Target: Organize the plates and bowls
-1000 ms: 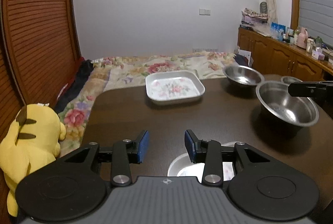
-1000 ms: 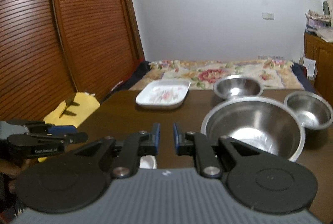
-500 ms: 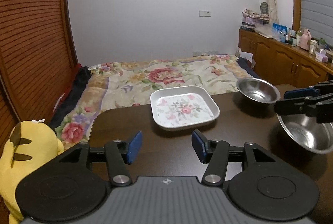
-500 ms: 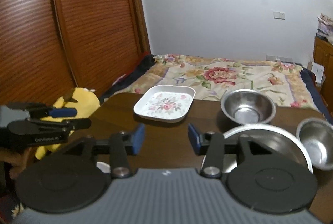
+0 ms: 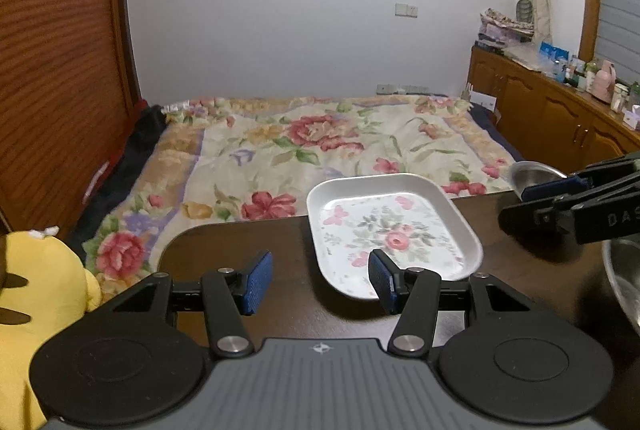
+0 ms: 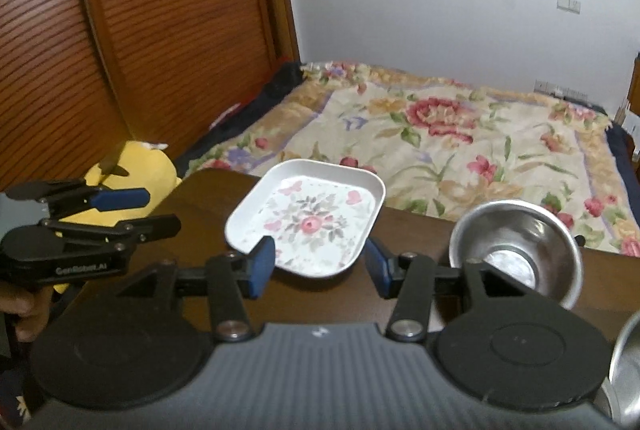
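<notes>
On the dark table (image 5: 280,242) by a floral bed (image 5: 320,138), both claws gape empty.

A dark wooden counter (image 6: 400,230) carries a white floral plate (image 6: 308,230) near its far edge. A steel bowl (image 6: 516,250) sits beside the plate.

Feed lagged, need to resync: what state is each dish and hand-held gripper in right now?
Floral plate: upright on table, empty, ungripped.
Small steel bowl: upright on table, empty.
Large steel bowl: mostly out of frame.
Left hand-held gripper: open, holding nothing.
Right hand-held gripper: open, jaws just widened, holding nothing.
</notes>
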The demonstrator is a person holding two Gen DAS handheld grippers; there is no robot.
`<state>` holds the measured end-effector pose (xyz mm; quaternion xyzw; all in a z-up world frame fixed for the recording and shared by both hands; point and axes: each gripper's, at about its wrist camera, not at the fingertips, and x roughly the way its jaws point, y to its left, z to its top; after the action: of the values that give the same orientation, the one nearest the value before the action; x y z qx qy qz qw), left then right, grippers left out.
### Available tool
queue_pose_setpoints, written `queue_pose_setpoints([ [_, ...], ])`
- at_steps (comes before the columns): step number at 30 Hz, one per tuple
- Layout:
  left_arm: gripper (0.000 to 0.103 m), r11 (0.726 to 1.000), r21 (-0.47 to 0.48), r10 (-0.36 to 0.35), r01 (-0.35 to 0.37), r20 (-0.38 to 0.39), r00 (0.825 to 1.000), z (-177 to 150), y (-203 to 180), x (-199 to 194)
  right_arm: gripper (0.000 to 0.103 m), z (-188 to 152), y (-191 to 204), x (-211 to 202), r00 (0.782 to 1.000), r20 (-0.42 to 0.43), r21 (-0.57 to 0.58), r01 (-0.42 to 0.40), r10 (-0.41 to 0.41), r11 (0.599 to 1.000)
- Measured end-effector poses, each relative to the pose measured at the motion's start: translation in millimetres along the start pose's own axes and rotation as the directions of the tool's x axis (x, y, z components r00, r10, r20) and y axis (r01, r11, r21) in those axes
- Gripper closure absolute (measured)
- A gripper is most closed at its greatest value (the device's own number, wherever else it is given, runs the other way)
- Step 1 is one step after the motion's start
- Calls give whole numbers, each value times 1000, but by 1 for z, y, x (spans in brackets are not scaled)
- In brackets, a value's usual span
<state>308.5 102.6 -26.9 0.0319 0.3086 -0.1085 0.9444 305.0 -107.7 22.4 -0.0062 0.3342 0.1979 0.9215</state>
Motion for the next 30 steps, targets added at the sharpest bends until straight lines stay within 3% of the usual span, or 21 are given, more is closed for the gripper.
queue_pose_setpoints([
  [9,59,999,-36,-26,24,-50,998,0,16,49,52,10,-19,61,993,-119,48,2,4,999],
  [19,70,995,-82,-70,64,-73,995,3,25,76,58,13,-27,97,980,-198,39,13,-5,999],
  [30,81,993,-90,-87,80,-87,992,5,23,86,73,21,-28,113,970,-241,-7,37,-38,999],
])
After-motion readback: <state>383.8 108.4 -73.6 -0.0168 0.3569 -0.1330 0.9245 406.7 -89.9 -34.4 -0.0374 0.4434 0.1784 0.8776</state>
